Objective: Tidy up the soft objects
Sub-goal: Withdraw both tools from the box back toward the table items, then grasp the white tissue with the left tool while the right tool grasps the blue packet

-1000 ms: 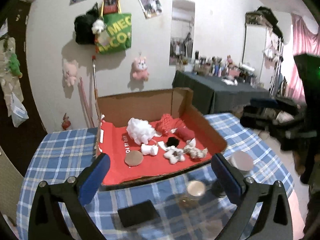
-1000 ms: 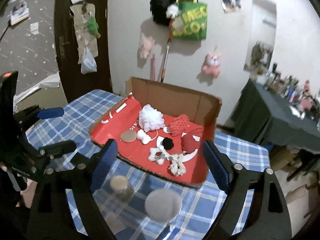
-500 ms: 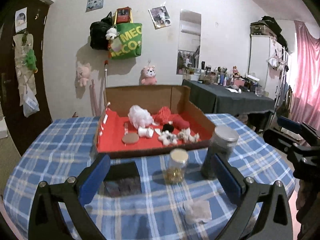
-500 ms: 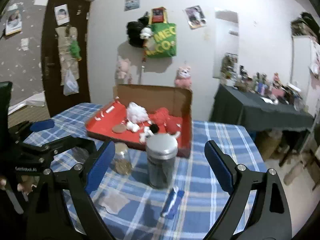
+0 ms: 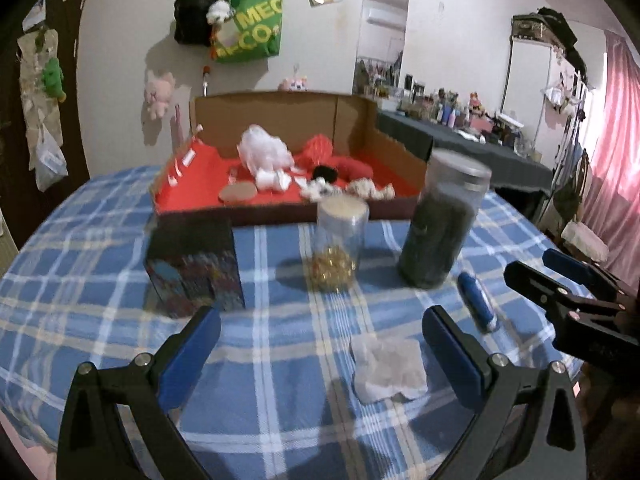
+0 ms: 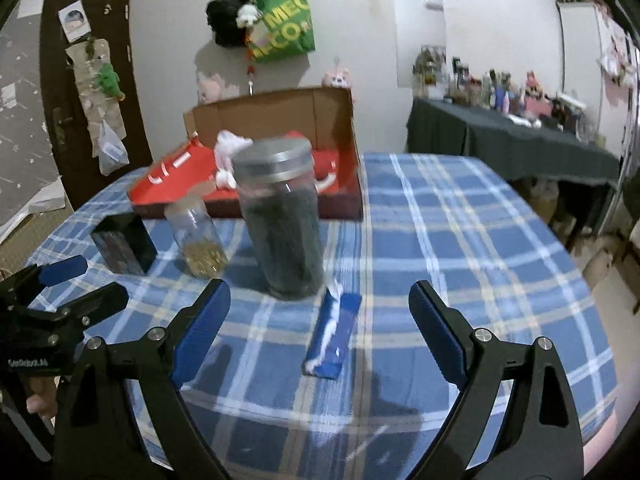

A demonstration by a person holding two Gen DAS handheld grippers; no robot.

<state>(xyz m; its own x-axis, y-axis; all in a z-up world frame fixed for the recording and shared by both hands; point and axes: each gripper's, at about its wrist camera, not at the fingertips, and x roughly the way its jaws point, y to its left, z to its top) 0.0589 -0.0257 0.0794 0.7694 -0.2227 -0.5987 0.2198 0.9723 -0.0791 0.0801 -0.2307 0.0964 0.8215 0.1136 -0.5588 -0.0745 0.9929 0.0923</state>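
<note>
- Both grippers have come down toward the table since the earlier pictures: the cardboard box, seen from above then, now shows its front wall edge-on, and the jars loom large.
- Left gripper [image 5: 320, 344] stands with its blue pads spread wide and nothing between them; it hangs over the blue plaid tablecloth [image 5: 100, 248].
- Right gripper [image 6: 320, 318] is likewise spread wide with nothing pinched; a blue packet [image 6: 332, 336] lies flat on the cloth in the gap, clear of both pads.
- A crumpled white tissue [image 5: 386, 368] lies on the cloth just inside the left gripper's right pad.
- Near the middle of the table stand a tall dark jar [image 5: 442, 220] with a grey lid, a small clear jar [image 5: 338, 240] with gold bits at its bottom, and a dark printed box [image 5: 194, 264], each apart from the others.
- Behind them sits the cardboard box [image 5: 280, 120] with a red floor; the soft objects lie in it: a white puff [image 5: 262, 152], red knitted pieces [image 5: 320, 148], a black pompom [image 5: 324, 173] and small white bits.
- On the pale wall hang a green tote bag [image 5: 250, 28], a black bag and pink plush toys.
- To the right are a dark-draped side table [image 6: 500, 136] crowded with bottles and a pink curtain [image 5: 616, 140]; a dark door [image 6: 80, 92] stands at left.
</note>
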